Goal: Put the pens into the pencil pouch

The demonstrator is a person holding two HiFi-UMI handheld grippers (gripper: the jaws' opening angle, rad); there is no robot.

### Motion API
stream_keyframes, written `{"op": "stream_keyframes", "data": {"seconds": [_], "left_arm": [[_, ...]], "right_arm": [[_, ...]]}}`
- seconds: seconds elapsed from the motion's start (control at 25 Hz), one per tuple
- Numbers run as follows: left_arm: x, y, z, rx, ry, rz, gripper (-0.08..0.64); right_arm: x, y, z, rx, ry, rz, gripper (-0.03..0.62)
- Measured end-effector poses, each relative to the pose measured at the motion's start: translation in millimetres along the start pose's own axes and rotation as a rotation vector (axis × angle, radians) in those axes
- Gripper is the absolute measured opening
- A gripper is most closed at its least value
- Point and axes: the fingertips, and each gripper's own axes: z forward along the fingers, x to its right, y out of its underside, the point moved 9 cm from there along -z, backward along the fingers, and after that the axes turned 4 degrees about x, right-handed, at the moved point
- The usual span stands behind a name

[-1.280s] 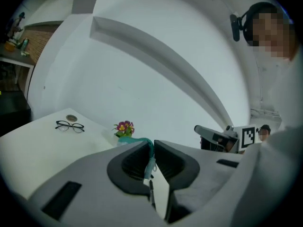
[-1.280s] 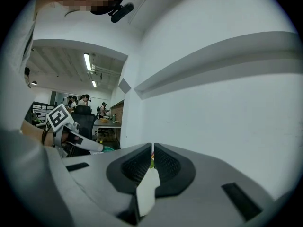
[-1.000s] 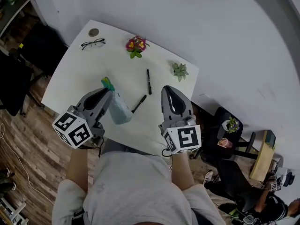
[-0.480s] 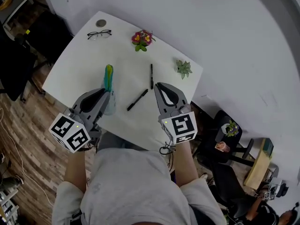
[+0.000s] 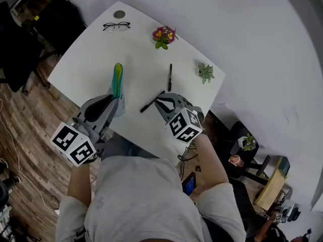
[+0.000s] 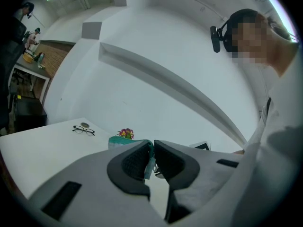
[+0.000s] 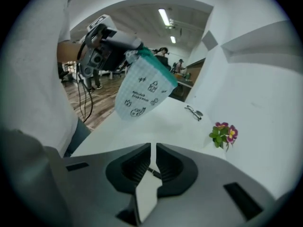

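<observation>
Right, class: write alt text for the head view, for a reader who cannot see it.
From above, a person at a white table holds a green pouch in the left gripper, while the right gripper has its jaws on a black pen. A second pen, glasses, flowers and a small plant lie farther back.

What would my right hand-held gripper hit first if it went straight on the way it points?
Most likely the near pen, lying right at the right hand-held gripper's jaw tips; depth there is unclear.
</observation>
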Motion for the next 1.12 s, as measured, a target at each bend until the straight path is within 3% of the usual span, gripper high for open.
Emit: {"op": "stream_keyframes", "data": {"seconds": [0.32,0.44,0.6,0.96,1.12], "left_arm": [[-7.2,3.6,-12.9,0.002,-0.035,-0.005,0.055],[-8.5,3.9,-16.2,0.005,-0.044,-0.006,0.055],[-7.6,5.9,-17.8,-0.002,-0.054,0.005,0.055],[-11.6,7.0,-25.1,-0.005,-0.074,-0.003,0.055],[-14.8,6.5,-26.4,-0.006,-0.075,-0.006,0.055]], "right_arm": [[-21.5,10.7,48.2,-0.158,-0.216,-0.240,0.040],[-28.5,13.0,61.4,-0.209,-0.284,-0.320,0.111],[-36.9,17.5,77.4,-0.262,-0.361,-0.420,0.114],[-51.2,17.2,108.3,-0.351,-0.506,-0.562,0.114],[-51.5,16.4,116.8,-0.408,-0.564,-0.534,0.092]]}}
